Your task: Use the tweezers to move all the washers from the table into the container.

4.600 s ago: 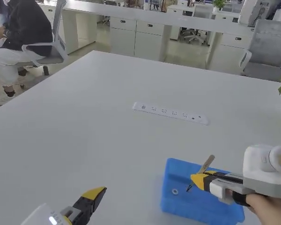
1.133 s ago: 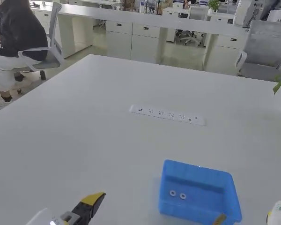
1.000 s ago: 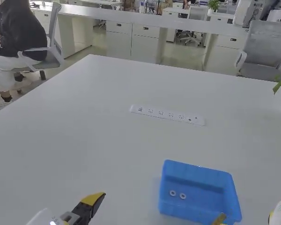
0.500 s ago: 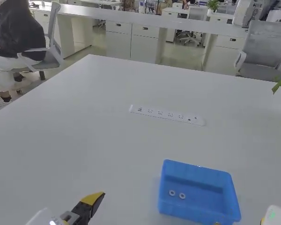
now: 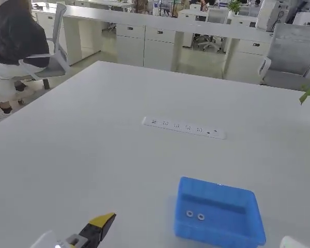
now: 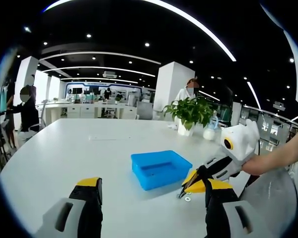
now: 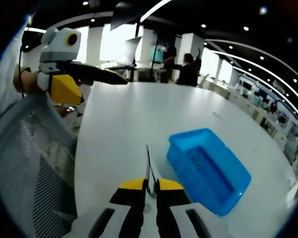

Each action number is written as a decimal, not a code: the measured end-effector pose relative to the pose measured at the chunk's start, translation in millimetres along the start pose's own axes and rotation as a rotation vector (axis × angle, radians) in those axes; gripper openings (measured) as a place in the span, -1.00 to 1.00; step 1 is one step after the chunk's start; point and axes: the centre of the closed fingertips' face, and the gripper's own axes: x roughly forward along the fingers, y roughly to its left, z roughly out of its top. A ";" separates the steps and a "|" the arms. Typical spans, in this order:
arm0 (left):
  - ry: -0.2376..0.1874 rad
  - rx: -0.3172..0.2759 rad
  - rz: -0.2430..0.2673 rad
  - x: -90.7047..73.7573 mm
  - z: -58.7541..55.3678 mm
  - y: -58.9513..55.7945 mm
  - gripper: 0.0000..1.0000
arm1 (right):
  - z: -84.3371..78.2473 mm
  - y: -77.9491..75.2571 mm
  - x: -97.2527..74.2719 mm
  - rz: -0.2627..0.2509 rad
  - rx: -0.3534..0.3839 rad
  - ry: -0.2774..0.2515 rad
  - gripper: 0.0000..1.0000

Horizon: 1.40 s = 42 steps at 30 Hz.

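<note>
Two washers (image 5: 189,213) are lying inside the blue container (image 5: 217,233) at five o'clock on the white counter (image 5: 93,155) in the head view. The left gripper (image 6: 149,187) is showing at seven o'clock, its fingers released and wide apart. One more washer (image 6: 188,199) is resting on the counter just beside the tip of the tweezers (image 7: 147,157). The right gripper (image 7: 150,186) is clenching its fingers on the tweezers.

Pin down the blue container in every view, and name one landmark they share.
Head view: blue container at lower right.
Left gripper view: blue container at centre.
Right gripper view: blue container right of centre, beyond the tweezers.
Shared landmark: the white table under it.
</note>
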 end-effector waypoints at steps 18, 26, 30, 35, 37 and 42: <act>0.003 0.002 -0.004 -0.1 -0.6 -1.0 0.74 | 56.8 -52.3 -33.0 -0.087 0.186 -0.215 -0.91; 0.002 0.001 -0.006 -0.5 0.0 -1.1 0.74 | 48.2 -91.5 -31.0 -0.156 0.396 -0.228 -0.91; -0.001 -0.002 -0.001 -0.7 0.6 -0.3 0.74 | 41.1 -106.6 -26.3 -0.172 0.481 -0.229 -0.91; -0.001 -0.002 -0.001 -0.7 0.6 -0.2 0.74 | 29.9 -120.0 -15.3 -0.177 0.554 -0.195 -0.91; 0.000 -0.001 -0.001 -0.7 0.4 -0.1 0.74 | 26.3 -122.7 -9.3 -0.164 0.588 -0.185 -0.91; -0.001 -0.004 0.004 -0.8 0.5 1.0 0.74 | 19.6 -126.0 4.9 -0.148 0.603 -0.149 -0.91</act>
